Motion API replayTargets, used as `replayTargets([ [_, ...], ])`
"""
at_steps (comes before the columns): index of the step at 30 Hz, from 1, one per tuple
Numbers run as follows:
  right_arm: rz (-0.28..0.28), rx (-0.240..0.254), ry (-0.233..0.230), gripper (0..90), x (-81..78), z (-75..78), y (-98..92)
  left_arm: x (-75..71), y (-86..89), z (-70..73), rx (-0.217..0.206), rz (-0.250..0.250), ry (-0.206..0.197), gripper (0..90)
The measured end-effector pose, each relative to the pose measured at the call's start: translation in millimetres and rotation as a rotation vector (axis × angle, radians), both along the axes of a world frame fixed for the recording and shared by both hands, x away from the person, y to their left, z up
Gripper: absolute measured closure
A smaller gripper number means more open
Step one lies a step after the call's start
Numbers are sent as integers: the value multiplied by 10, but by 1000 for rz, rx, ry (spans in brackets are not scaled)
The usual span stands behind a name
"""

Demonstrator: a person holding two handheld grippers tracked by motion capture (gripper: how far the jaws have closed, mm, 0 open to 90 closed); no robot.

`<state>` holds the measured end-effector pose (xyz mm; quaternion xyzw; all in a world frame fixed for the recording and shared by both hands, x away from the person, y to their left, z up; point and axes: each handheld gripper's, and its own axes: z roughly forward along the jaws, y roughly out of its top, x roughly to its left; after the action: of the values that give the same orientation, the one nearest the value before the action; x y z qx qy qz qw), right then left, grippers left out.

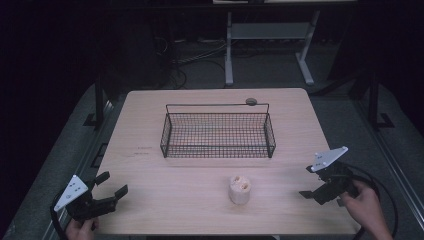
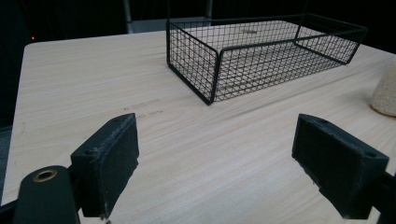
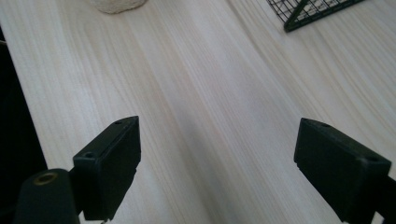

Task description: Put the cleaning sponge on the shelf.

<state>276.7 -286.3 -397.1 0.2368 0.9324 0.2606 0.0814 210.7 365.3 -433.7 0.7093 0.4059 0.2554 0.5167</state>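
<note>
- Edges of the frame cut off the pale lump (image 2: 385,93) in both gripper views.
- Wire basket (image 1: 218,131) sits mid-table, beyond the lump, well apart from it.
- Cream, stubby lump, two dents on top, near the table's (image 1: 165,200) front edge.
- Left gripper (image 1: 111,187) and right gripper (image 1: 309,181): jaws wide apart, holding nothing.

You've got 1 wire basket (image 1: 218,135), 1 pale stubby cylinder obj (image 1: 239,189), 1 small dark disc (image 1: 251,101), 1 table (image 1: 150,195).
</note>
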Motion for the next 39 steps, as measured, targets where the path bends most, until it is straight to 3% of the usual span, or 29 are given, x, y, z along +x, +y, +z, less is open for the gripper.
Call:
replayTargets([
  [18,53,23,31,143,41,86,232,-13,-2,1,-2,-2,-1,139],
  [39,143,-19,42,146,83,151,545,-13,1,0,-4,-1,-1,140],
])
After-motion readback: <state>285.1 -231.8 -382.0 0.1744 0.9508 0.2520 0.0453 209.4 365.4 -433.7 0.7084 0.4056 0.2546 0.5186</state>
